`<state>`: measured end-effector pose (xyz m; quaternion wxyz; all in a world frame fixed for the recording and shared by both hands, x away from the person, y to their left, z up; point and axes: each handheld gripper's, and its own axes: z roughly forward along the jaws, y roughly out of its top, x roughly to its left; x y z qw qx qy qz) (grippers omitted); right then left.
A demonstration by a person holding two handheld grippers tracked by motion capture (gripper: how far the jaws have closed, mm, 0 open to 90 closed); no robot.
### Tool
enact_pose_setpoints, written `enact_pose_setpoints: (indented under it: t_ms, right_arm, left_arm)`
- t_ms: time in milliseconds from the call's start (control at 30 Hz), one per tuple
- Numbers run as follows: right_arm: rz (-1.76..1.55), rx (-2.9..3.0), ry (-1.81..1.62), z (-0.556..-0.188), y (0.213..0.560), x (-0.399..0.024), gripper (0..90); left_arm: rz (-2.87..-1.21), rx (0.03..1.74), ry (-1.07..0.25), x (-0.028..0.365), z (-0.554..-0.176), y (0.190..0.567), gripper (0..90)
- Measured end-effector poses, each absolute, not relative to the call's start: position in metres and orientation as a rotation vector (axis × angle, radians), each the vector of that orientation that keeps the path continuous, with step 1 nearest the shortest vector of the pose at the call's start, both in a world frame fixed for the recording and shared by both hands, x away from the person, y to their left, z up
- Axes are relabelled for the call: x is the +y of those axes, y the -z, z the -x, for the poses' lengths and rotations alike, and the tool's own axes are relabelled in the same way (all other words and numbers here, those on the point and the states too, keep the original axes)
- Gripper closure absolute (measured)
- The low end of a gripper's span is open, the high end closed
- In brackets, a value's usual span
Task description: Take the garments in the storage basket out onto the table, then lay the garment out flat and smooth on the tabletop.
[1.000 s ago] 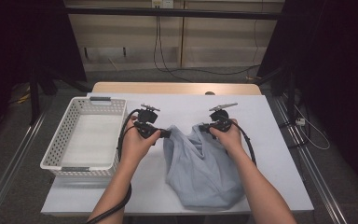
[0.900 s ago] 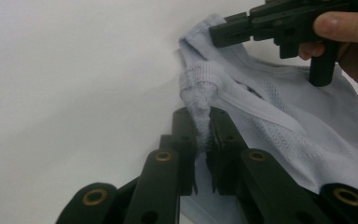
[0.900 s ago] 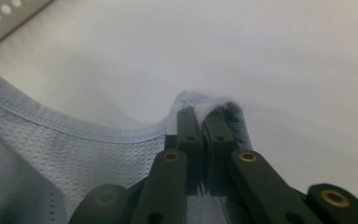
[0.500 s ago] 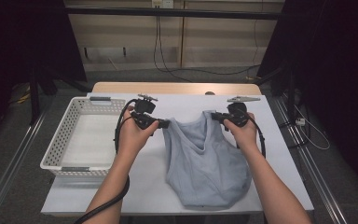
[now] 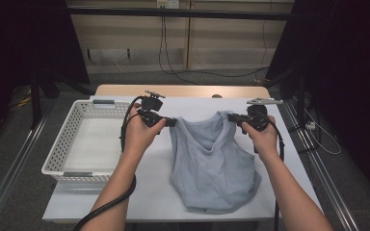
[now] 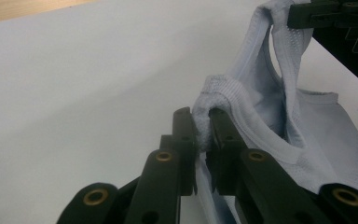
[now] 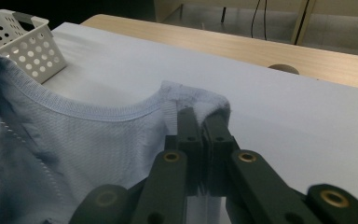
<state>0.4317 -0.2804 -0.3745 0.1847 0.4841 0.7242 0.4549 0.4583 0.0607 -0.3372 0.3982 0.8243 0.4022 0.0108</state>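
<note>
Tank top (image 5: pixel 212 163) held up by both shoulder straps, centre of the high view.

Left gripper (image 5: pixel 171 122) and right gripper (image 5: pixel 231 117) each have their fingers clamped tight on a strap, hem draped on the white tabletop (image 5: pixel 149 192). No readable labels anywhere. High view shows the whole white basket (image 5: pixel 58 149) at left; right gripper view catches just its corner, upper left.

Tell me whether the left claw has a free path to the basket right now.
Probably yes: the basket sits just beside the left claw with bare table between. But that claw is shut on the shirt, so the shirt would drag along.
</note>
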Motion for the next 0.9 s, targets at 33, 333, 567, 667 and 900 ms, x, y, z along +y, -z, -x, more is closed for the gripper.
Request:
enact_pose_setpoints:
  t_ms: [33,333,567,667,900]
  right_arm:
    - [-1.364,2.039,-1.286,-0.431,0.374,-0.281,88.0]
    - [-1.354,2.03,-1.287,-0.426,0.37,-0.282,88.1]
    - [-1.359,2.021,-1.284,-0.42,0.368,-0.287,88.1]
    - [-1.365,2.02,-1.285,-0.418,0.368,-0.288,88.1]
    - [-1.354,2.016,-1.298,-0.419,0.363,-0.289,88.2]
  left_arm:
    - [-2.087,1.018,-0.027,0.06,-0.458,0.336,82.8]
    - [-2.088,1.012,-0.031,0.06,-0.46,0.331,82.9]
    - [-2.093,1.006,-0.037,0.058,-0.46,0.328,82.9]
    - [-2.095,1.007,-0.037,0.058,-0.462,0.327,82.9]
    - [-2.092,1.016,-0.041,0.061,-0.474,0.324,83.1]
